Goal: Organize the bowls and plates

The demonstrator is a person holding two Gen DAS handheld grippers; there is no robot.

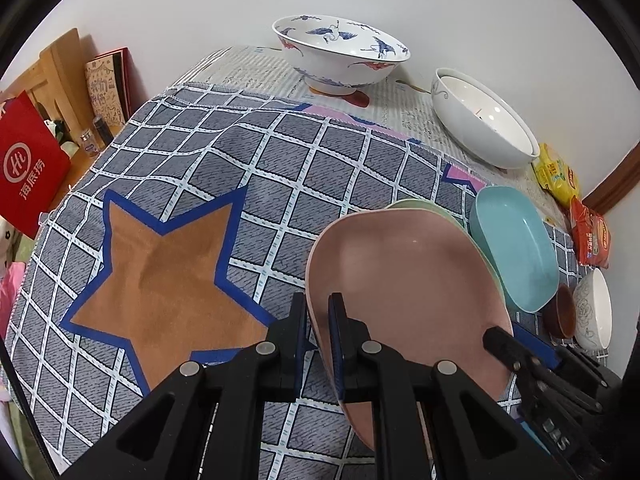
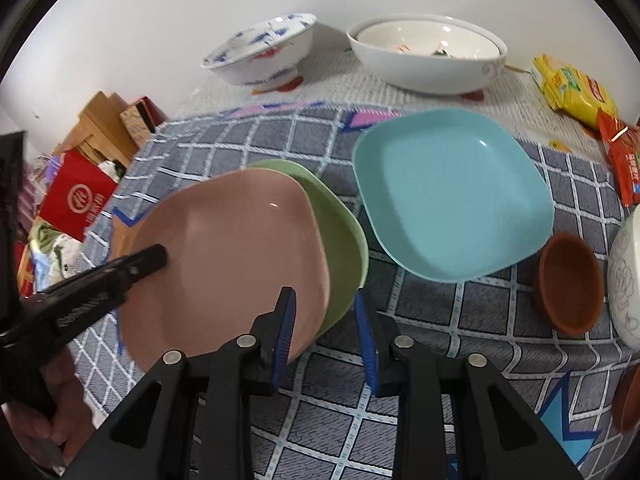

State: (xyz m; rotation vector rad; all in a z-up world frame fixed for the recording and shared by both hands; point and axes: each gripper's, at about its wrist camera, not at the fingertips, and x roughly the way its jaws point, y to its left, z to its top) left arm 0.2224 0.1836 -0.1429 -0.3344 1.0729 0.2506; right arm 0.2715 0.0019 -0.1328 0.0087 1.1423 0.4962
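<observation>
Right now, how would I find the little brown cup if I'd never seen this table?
Start at the grey checked cloth and find the big blue plate. Right beside its near right corner, tipped on its side, lies the brown cup, with a white flower-patterned bowl on its other side. It is the smallest dish there and the only dark brown one.

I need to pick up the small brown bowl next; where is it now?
In the right wrist view the small brown bowl sits on the checked cloth at the right, between the blue plate and the white flower-patterned bowl.
</observation>
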